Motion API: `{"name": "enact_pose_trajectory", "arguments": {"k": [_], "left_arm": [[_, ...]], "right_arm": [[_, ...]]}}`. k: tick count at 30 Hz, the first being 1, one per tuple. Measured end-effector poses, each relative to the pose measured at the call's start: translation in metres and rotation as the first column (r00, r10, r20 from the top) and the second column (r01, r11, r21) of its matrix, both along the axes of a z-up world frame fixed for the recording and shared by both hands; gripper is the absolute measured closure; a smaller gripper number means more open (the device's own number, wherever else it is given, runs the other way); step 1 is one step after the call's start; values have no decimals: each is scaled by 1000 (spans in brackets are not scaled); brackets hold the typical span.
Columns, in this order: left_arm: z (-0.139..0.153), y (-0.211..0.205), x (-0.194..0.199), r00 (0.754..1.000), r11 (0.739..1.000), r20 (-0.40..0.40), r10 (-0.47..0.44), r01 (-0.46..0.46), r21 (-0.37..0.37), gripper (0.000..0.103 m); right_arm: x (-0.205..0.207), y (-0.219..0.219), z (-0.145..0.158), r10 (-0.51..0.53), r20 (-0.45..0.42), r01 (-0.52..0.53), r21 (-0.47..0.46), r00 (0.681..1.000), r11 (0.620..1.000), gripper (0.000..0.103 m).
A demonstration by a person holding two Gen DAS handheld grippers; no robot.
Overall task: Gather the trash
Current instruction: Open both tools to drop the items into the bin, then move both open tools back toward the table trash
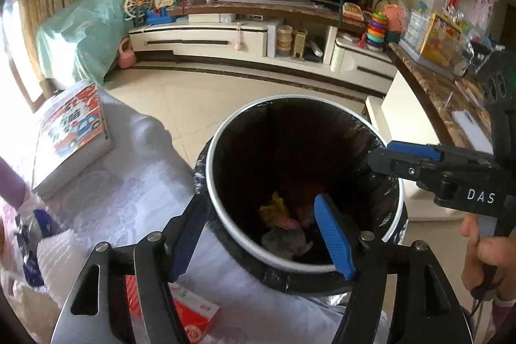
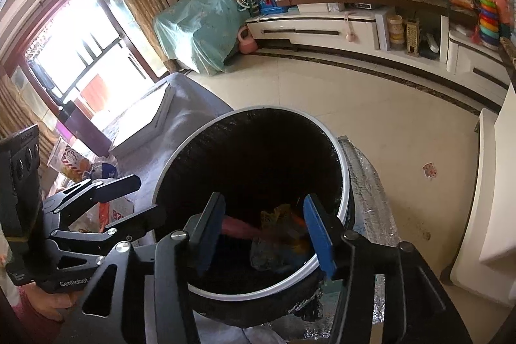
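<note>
Above a black-lined trash bin (image 1: 209, 163) in a sunlit living room, a person holds two claws over the open mouth, both angled down into it. From the left wrist view, the left claw (image 1: 258, 234) stands spread with nothing between its blue pads, its left finger outside the near rim and its right finger over the opening; the right claw (image 1: 387, 163) reaches in from the right, spread and empty too. The trash (image 2: 277, 234), a heap of yellow, pink and grey wrappers, lies at the bottom of the bin, seen between the right claw's (image 2: 264, 234) fingers in the right wrist view. More rubbish appears to wait on the cloth-covered counter (image 1: 135, 182) left of the bin, among it a red-and-white carton (image 1: 196, 315) at the near edge. The risks from here look modest but real: a finger straddling the rim could catch the loose liner (image 1: 274, 276) on withdrawal and drag it off or tip the bin; the two claws, close together, could knock each other; and a careless reach toward the counter could nudge the carton over the edge.
</note>
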State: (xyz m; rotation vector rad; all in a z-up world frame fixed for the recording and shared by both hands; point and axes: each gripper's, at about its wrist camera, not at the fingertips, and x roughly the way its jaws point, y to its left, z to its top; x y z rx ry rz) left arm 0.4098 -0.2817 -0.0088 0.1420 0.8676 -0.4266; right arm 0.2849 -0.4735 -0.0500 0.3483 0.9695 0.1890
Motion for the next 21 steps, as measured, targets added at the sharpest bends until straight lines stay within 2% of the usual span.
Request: {"name": "enact_pose_trajectory", "arguments": {"k": [2, 5, 8, 14, 21], "left_arm": [[3, 8, -10, 1000, 1000, 6, 14, -14, -28, 34], [7, 26, -32, 999, 997, 27, 36, -34, -74, 28], [6, 46, -57, 996, 993, 52, 67, -61, -102, 27], [-1, 90, -114, 988, 982, 86, 132, -119, -148, 25], [-10, 138, -166, 977, 966, 68, 204, -190, -173, 25]], "right_arm": [[-5, 2, 4, -4, 11, 4, 9, 1000, 1000, 39], [-16, 9, 11, -10, 35, 10, 14, 999, 1000, 27], [-28, 19, 18, -17, 68, 15, 23, 998, 1000, 17], [-54, 43, 24, -14, 110, 8, 53, 994, 999, 16], [-78, 75, 19, 11, 110, -22, 99, 994, 995, 16]]}}
